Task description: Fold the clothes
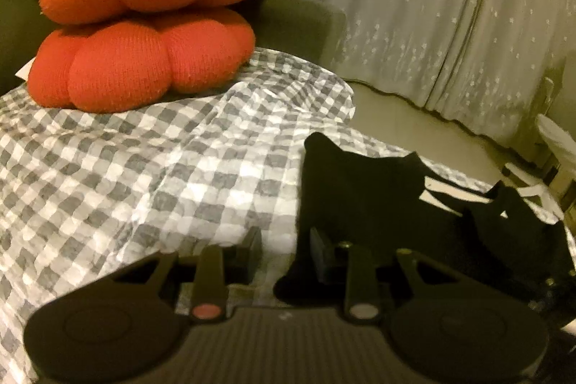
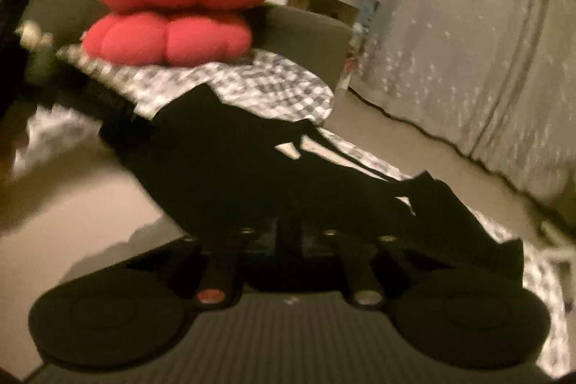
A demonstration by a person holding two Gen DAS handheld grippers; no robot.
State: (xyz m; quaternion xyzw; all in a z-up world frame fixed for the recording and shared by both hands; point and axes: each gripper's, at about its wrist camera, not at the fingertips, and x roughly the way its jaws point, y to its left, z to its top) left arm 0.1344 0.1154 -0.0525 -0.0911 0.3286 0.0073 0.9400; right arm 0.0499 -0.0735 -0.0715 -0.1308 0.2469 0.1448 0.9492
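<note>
Fold looks barely started, going by the layout. The black garment lies on the checked bedspread near the bed's right-hand edge, rumpled, with thin straps trailing towards a second dark bunch further right; no clean crease or squared-off stack visible anywhere. Left gripper hovers low at the garment's near-left corner: jaws partly apart, left finger over bare checks, right finger against the black edge, but a gap of bedspread shows between them, so nothing pinched as far as I can see. Right gripper: jaws look drawn together, and black cloth runs straight up to the fingertips and rises away from them in a taut-looking sheet, so I read it as clamped on a garment edge, though everything there is black on black and blurred, so contact itself isn't resolvable. That view is smeared, which fits a hand in motion. In the right wrist view the cloth hangs partly over the bed's side with floor beneath. Two stacked red cushions sit at the head end, well clear of the work area; curtain behind. Remaining, in my estimate: get the left side gripped, spread the piece flat, tuck the straps, then make every fold. Essentially the whole job.
</note>
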